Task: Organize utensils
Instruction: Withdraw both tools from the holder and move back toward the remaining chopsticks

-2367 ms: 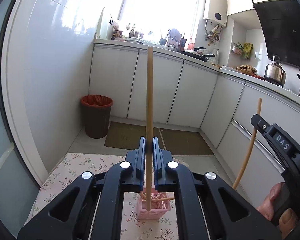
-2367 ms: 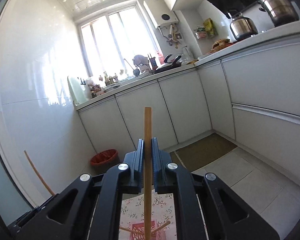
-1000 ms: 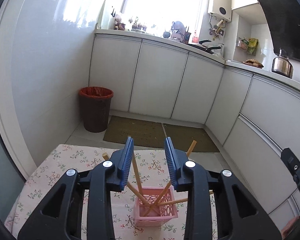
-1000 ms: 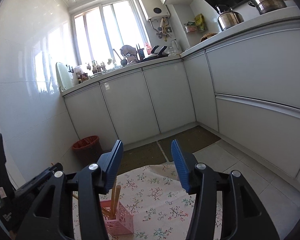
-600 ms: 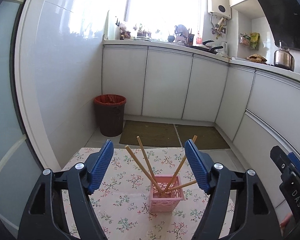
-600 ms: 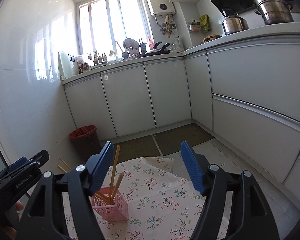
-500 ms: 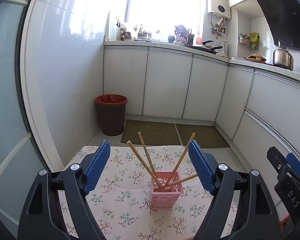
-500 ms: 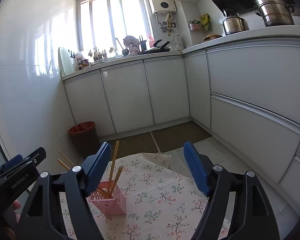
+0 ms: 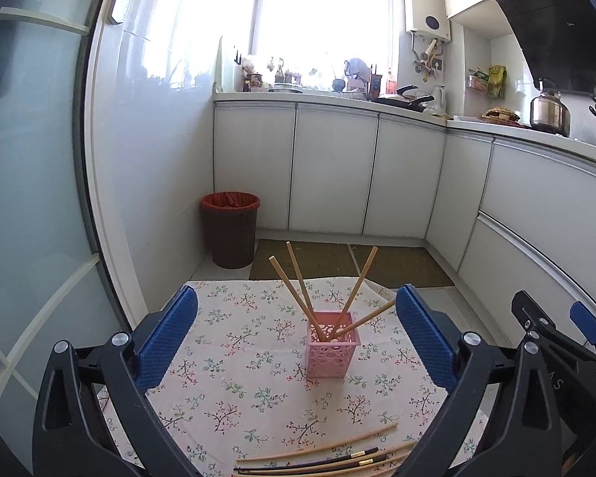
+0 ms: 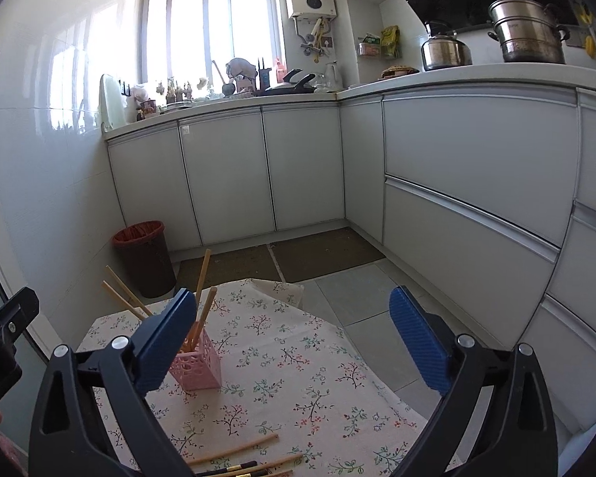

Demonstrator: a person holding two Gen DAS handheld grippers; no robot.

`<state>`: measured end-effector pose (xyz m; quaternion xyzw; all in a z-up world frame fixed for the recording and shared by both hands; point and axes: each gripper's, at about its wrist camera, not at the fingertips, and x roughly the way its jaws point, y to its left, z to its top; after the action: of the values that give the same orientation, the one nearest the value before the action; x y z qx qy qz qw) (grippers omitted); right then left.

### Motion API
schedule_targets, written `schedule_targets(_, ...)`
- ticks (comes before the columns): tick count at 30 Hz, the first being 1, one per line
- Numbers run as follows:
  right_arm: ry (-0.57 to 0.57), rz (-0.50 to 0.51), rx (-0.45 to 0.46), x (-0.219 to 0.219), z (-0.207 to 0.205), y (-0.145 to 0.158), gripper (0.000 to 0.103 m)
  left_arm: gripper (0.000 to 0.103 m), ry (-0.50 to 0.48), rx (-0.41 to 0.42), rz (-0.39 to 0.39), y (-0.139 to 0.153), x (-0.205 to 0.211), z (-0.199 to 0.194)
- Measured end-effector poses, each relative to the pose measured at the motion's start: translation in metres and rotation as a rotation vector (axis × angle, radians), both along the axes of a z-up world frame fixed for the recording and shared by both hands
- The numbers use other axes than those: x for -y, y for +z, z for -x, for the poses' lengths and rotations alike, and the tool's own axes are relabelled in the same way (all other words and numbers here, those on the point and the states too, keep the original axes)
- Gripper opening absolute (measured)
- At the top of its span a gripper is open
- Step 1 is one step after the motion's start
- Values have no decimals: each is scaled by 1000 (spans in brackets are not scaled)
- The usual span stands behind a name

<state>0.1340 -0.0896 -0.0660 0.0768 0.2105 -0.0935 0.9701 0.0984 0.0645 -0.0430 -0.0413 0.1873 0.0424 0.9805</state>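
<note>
Four wooden chopsticks (image 9: 298,284) stand in our pink basket (image 9: 331,349) mid-table; several more chopsticks (image 9: 329,455) wait along the near edge. Our left hand-held gripper (image 9: 294,342) and right hand-held gripper (image 10: 294,342) have just been opening, both wide and empty.

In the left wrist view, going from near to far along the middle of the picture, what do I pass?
Loose chopsticks lying on the floral tablecloth → pink holder with four chopsticks standing in it → brown floor mats → white cabinet doors → countertop → window.
</note>
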Motion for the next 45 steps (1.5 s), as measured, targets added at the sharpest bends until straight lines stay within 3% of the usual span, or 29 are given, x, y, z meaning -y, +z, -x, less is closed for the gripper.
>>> schedule_targets(11, -4, 11, -15, 7, 31, 2, 96, 96, -7, -29, -10, -4, 6, 31)
schedule_targets(16, -5, 5, -54, 16, 45, -4, 96, 96, -31, -83, -17, -13, 9, 35)
schedule_targets(19, -7, -16, -117, 26, 51, -19, 96, 96, -79, -205, -27, -23, 9, 18)
schedule_targets(24, -25, -69, -291, 50, 57, -69, 96, 96, -178, -518, -95, -71, 18, -18)
schedule_targets(31, -19, -198, -544, 74, 45, -136, 96, 96, -283, -785, -120, -138, 46, -57)
schedule_targets(36, -14, -230, -627, 80, 42, -159, 96, 96, -330, -894, -194, -174, 89, -95)
schedule_targets(40, -12, -277, -677, 87, 37, -173, 96, 96, -371, -945, -205, -193, 119, -125)
schedule_targets(45, -37, -331, -719, 99, 30, -188, 96, 95, -397, -1007, -297, -220, 139, -147)
